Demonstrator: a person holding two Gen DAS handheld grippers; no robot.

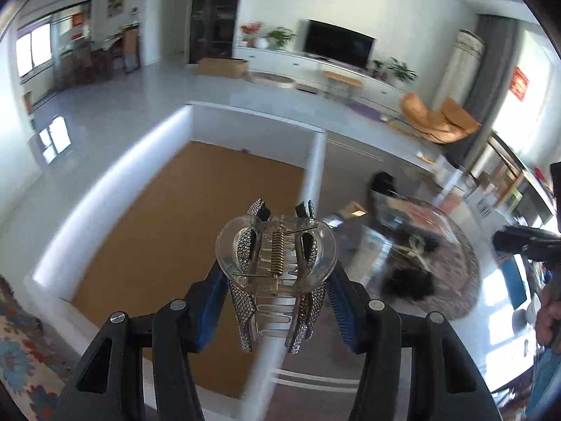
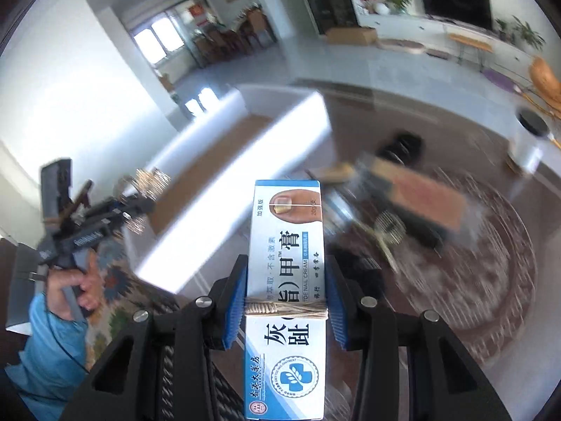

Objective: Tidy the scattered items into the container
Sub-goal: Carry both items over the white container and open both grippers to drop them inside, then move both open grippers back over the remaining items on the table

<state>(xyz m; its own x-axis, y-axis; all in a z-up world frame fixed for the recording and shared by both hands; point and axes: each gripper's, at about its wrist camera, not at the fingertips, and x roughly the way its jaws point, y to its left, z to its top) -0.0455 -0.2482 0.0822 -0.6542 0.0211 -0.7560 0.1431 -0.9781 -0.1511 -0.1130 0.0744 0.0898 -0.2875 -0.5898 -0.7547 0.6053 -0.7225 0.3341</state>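
My left gripper (image 1: 277,301) is shut on a clear hair claw clip with rhinestones (image 1: 277,256), held above the right wall of the white container with a brown floor (image 1: 196,210). My right gripper (image 2: 285,301) is shut on a blue-and-white nail cream box (image 2: 285,245) tied with twine, held above the table to the right of the container (image 2: 224,147). The left gripper with the clip also shows in the right wrist view (image 2: 140,193), over the container's near left part. The right gripper shows at the right edge of the left wrist view (image 1: 526,242).
Scattered items lie on a glass table right of the container: a black and orange box (image 2: 420,193), a black fluffy item (image 1: 410,280), a small brush (image 2: 385,231). A patterned round rug (image 2: 491,280) shows below. A floral cloth (image 1: 17,343) lies left.
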